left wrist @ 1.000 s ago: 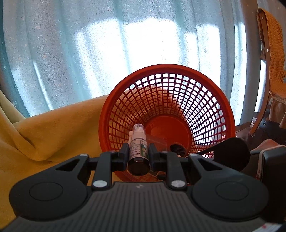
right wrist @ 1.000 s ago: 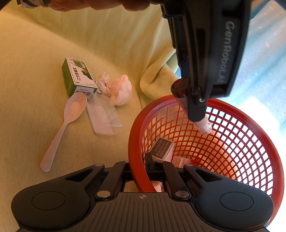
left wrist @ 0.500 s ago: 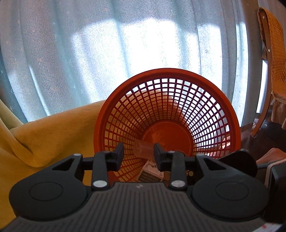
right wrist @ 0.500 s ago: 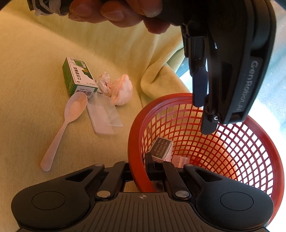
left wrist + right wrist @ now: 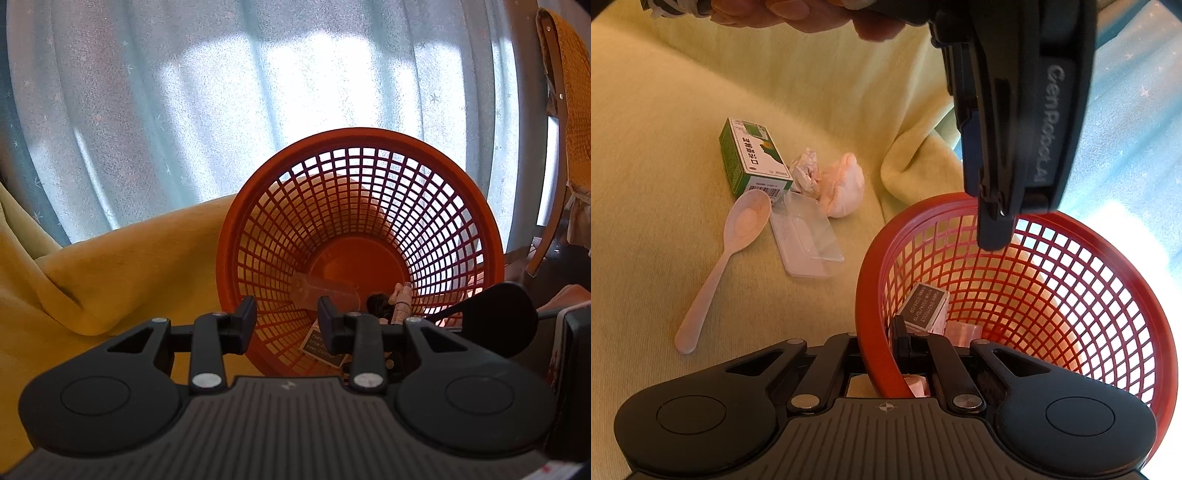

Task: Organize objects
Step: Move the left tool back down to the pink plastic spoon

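Basket hold: right gripper (image 5: 886, 354) is clamped on the near rim of the red basket (image 5: 1071, 236), one finger inside the mesh and one outside; judged purpose, to keep the light basket tipped and steady while items go in.
Basket attitude: tilted, mouth facing the left wrist camera, so its floor shows down the mesh walls.
Left gripper (image 5: 286, 319): jaws apart with nothing between the pads; they have just been opening. It hangs above the basket mouth.
Small bottle (image 5: 402, 306): lies loose inside the basket, low against the right wall, right of the left gripper and apart from it.
Other contents: dark-labelled box (image 5: 925, 308) near the rim beside the right gripper; a clear plastic piece (image 5: 325, 295) on the lower wall.
Still outside, on the yellow cloth (image 5: 665, 240): green box (image 5: 753, 157), crumpled paper (image 5: 807, 171), pink lump (image 5: 844, 186), spoon (image 5: 727, 258), clear flat case (image 5: 807, 240); all well left of the basket.
Judgement: task part done; five things remain to collect.
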